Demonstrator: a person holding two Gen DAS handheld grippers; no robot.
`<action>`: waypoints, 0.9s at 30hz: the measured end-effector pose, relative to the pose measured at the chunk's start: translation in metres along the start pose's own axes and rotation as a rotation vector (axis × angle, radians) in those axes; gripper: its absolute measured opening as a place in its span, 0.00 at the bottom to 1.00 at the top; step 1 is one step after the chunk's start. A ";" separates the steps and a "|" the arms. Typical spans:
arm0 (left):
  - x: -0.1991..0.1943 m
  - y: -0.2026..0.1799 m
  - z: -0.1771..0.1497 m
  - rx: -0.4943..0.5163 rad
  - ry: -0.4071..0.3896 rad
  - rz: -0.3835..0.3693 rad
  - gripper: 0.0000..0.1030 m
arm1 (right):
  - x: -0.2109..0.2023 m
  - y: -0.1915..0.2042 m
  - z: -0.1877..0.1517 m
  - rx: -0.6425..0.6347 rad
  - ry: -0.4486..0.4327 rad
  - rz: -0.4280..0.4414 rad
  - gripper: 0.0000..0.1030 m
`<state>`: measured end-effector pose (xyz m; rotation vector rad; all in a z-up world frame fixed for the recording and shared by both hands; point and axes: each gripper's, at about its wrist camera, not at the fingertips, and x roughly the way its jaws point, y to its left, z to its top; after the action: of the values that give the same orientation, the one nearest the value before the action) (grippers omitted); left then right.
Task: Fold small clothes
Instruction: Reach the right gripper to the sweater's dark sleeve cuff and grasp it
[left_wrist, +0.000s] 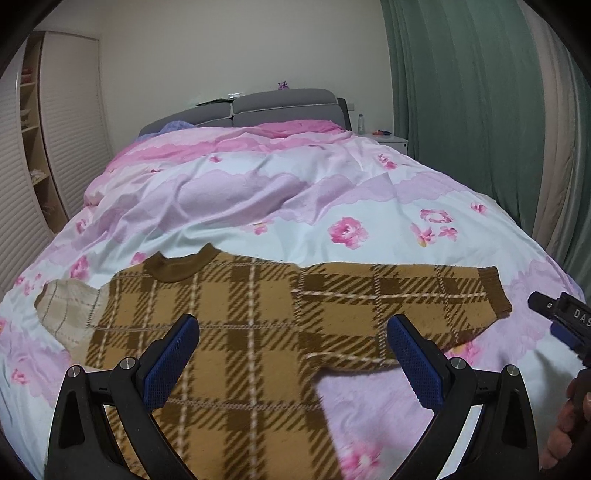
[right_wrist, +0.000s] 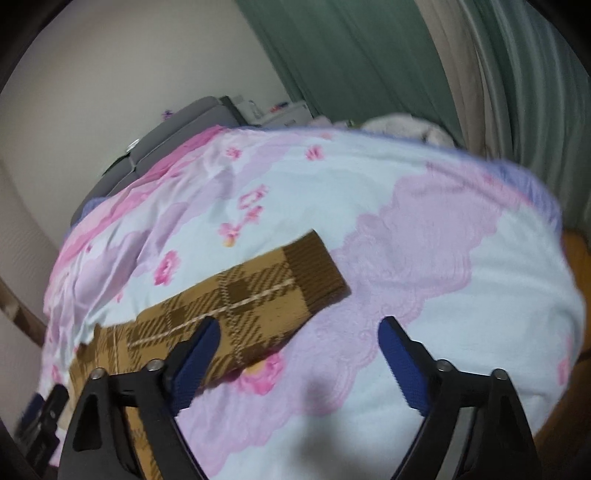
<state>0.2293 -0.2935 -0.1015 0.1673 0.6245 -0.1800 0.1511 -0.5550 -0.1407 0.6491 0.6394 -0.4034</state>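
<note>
Brown plaid sweater (left_wrist: 236, 332) lies flat on the floral bed (left_wrist: 295, 206) near its foot edge, under the released left tool (left_wrist: 291, 354). In the right wrist view, the right tool (right_wrist: 299, 350) hangs spread wide, empty, above the sleeve (right_wrist: 258, 295).

sweater (left_wrist: 236, 332): you're looking at a mustard-and-brown plaid knit, lying flat, collar pointing away from your jaws | body: spreading under and between your left jaws | far sleeve (right_wrist: 258, 295): stretching straight out, brown ribbed cuff (right_wrist: 317, 273) lying just ahead of your right jaws | other sleeve: showing its pale underside
</note>
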 end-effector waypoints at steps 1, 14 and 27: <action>0.003 -0.005 0.001 0.000 -0.002 0.000 1.00 | 0.006 -0.004 0.001 0.012 0.005 0.006 0.78; 0.039 -0.027 0.012 0.002 -0.003 0.030 1.00 | 0.083 -0.037 0.014 0.121 0.105 0.058 0.54; 0.041 -0.009 0.010 -0.014 0.014 0.038 1.00 | 0.085 -0.033 0.021 0.158 0.047 0.195 0.17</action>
<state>0.2658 -0.3088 -0.1191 0.1668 0.6354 -0.1377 0.2051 -0.6058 -0.1978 0.8657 0.5866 -0.2591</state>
